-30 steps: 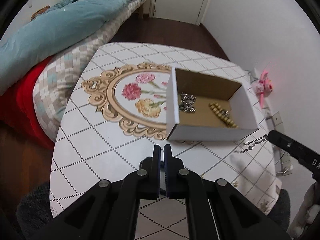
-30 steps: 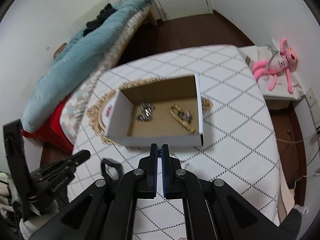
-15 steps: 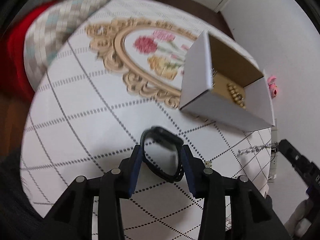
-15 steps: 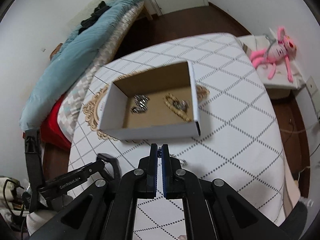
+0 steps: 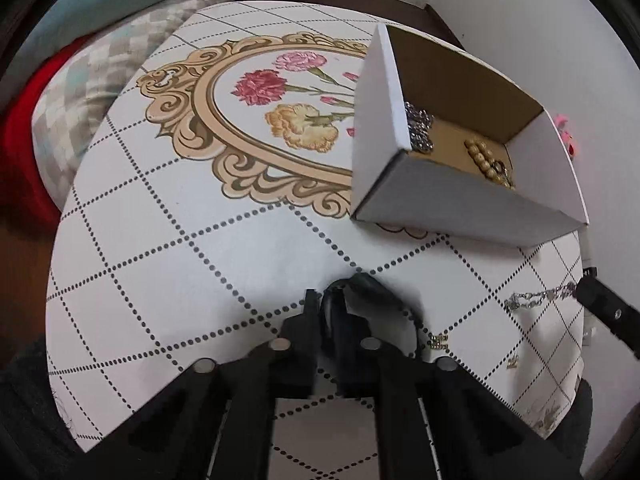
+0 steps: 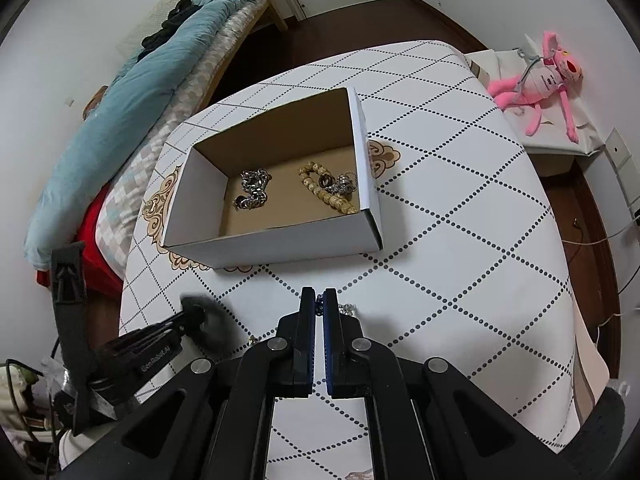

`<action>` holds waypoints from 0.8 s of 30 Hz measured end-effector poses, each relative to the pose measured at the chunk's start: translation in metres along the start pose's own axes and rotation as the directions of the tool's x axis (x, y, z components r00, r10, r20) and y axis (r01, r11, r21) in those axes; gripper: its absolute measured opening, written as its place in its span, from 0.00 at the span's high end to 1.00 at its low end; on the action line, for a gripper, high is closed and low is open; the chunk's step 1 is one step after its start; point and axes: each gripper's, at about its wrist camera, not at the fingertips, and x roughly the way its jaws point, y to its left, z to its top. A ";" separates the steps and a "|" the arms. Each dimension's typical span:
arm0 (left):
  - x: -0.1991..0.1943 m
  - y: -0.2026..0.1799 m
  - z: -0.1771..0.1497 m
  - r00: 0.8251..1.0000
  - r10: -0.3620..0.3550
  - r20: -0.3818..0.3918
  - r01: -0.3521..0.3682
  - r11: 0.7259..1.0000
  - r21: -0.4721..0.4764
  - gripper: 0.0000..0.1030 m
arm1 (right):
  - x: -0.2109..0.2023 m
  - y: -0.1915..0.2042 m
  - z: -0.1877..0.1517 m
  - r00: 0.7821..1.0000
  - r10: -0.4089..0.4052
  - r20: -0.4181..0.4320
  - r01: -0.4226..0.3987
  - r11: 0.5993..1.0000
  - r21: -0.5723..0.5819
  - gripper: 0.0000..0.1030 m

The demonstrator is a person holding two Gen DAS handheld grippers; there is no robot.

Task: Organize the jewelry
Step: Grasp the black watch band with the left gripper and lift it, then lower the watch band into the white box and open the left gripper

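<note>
White card outside, brown inside: the box (image 5: pixel 460 208) stands open on the desk (image 5: pixel 200 260), beyond both of your claws.

The only writing that can be read is "GenRobot.AI" (image 6: pixel 156 360), printed along the side of your left claw; only the right wrist view shows it.

Your left claw (image 5: pixel 326 308) is closed on the rim of a black bangle (image 5: pixel 384 292), which lies low on the desk and is blurred. Your right claw (image 6: pixel 319 300) is pinched tight on a silver chain (image 5: pixel 536 298). From its own camera you see just a few links between the tips. The left wrist view shows the rest of that chain trailing across the desk from the claw's tip.

That left view also gives you the flower medallion (image 5: pixel 280 112) printed on the desk cover, and two small gold pieces (image 5: pixel 440 340) lying near the bangle.

The right view looks straight into the box: a heap of silver links (image 6: pixel 252 190) on one side, a wooden bead bracelet (image 6: pixel 324 192) with some small metal pieces on the other. It also takes in a pink plush toy (image 6: pixel 540 80) on a low stand beside the desk, and a bed with a teal duvet (image 6: pixel 140 92).
</note>
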 end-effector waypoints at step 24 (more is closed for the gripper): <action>-0.092 -0.036 0.083 0.974 -0.139 0.179 0.116 0.984 0.134 0.99 | -0.080 0.050 0.097 0.980 0.096 0.173 -0.074 0.989 -0.128 0.96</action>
